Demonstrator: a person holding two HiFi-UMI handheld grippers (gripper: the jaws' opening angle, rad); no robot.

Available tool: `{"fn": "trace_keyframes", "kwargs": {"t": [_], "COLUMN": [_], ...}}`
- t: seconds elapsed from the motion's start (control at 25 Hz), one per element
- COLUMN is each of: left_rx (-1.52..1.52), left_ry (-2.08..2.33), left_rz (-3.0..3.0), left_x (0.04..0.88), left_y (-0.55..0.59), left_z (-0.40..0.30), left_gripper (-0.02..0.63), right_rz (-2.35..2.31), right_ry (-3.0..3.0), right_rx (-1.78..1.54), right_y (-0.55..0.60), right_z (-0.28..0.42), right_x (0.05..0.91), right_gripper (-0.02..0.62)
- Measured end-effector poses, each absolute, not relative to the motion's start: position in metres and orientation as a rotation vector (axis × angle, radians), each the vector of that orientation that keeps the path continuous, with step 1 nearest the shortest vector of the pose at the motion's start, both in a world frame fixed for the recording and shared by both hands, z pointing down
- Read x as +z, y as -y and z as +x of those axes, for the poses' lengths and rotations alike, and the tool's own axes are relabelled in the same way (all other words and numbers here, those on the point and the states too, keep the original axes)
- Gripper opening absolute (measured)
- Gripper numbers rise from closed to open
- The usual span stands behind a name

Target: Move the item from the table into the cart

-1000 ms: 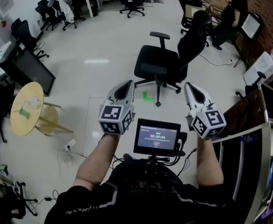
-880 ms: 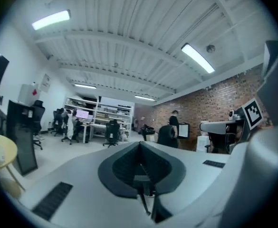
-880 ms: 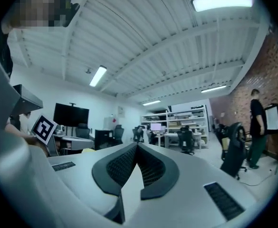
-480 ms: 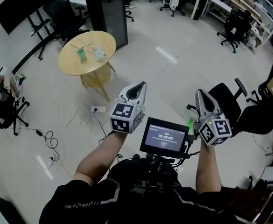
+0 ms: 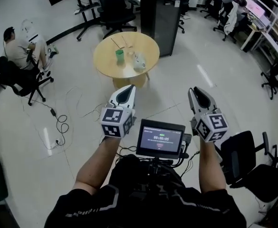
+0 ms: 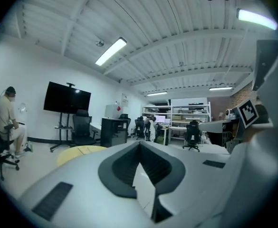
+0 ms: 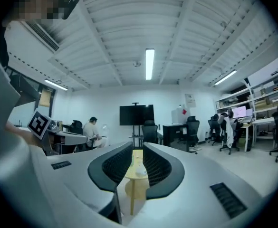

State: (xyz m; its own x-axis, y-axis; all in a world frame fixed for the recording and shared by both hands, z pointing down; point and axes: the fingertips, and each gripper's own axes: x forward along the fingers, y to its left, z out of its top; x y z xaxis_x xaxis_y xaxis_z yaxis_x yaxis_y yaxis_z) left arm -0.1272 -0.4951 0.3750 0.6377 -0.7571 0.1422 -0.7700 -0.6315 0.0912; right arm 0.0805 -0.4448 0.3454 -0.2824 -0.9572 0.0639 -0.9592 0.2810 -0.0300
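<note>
Worktop ahead, bare floor between

Floor lies open and pale between both grippers and the round yellow worktop (image 5: 105,64), which stands well apart, straight ahead of the left gripper (image 5: 128,87) and ahead and a little to the left of the right gripper (image 5: 194,90). A loose black cable (image 5: 59,123) trails over the floor to the left of the left gripper. A black office chair (image 5: 237,158) stands close on the outer side of the right gripper. Beyond the worktop's far edge stand a black cabinet (image 5: 161,7) and another office chair (image 5: 112,6). A person (image 5: 19,45) sits far off to the left. A small screen (image 5: 160,139) sits between the two grippers, near the body.

A second ago both grippers faced a black chair, with the worktop far off to the left; half a second ago it stood ahead and to the left; now it is nearly centred in front.

The left gripper's jaws meet at their tips with nothing between them. The right gripper's jaws have just been opening and stand a narrow slit apart, empty; its own view shows the distant worktop through that slit.

On the worktop a green cup (image 5: 120,56) stands upright, its contents too small to tell. A white item (image 5: 139,62) lies just beside it, on the right-gripper side, and thin sticks (image 5: 116,42) lie beyond, toward the far edge.
</note>
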Motion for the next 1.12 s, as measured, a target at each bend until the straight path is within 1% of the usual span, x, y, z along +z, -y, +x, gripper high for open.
{"fn": "trace_keyframes", "kwargs": {"t": [0.04,0.12,0.16,0.32,0.36,0.4,0.52,0.64,0.8,0.84,1.0,1.12], "left_rx": [0.143,0.151,0.150,0.148,0.155,0.163,0.197,0.230,0.310,0.341,0.463,0.582], "left_ry": [1.324,1.401,1.428,1.483,1.474,1.459,1.484,1.548,1.513,1.513,1.464,1.523], "left_rz": [2.678,2.623,2.602,2.556,2.548,2.540,2.526,2.463,2.382,2.363,2.199,2.099], "left_x": [0.376,0.383,0.387,0.399,0.401,0.403,0.417,0.430,0.448,0.456,0.532,0.579], "left_y": [0.524,0.577,0.602,0.707,0.733,0.757,0.827,0.906,1.024,1.051,1.127,1.169], "left_z": [-0.140,-0.164,-0.176,-0.218,-0.227,-0.236,-0.266,-0.286,-0.262,-0.254,-0.228,-0.232], "left_gripper": [0.017,0.017,0.017,0.017,0.017,0.017,0.017,0.017,0.017,0.017,0.018,0.018], "right_rz": [1.814,1.735,1.712,1.670,1.665,1.658,1.612,1.585,1.504,1.492,1.408,1.346], "right_ry": [2.511,2.535,2.538,2.529,2.519,2.508,2.471,2.430,2.359,2.346,2.254,2.204], "right_rx": [0.118,0.146,0.160,0.259,0.293,0.334,0.428,0.489,0.547,0.585,0.759,0.906], "right_y": [0.484,0.554,0.587,0.715,0.747,0.776,0.849,0.927,1.051,1.080,1.164,1.208], "right_z": [0.071,0.050,0.041,0.001,-0.010,-0.021,-0.056,-0.075,-0.066,-0.061,-0.042,-0.042], "right_x": [0.349,0.362,0.369,0.400,0.408,0.418,0.447,0.468,0.494,0.506,0.580,0.629], "right_gripper": [0.128,0.263,0.284,0.284,0.296,0.336,0.403,0.403,0.403,0.416,0.422,0.422]}}
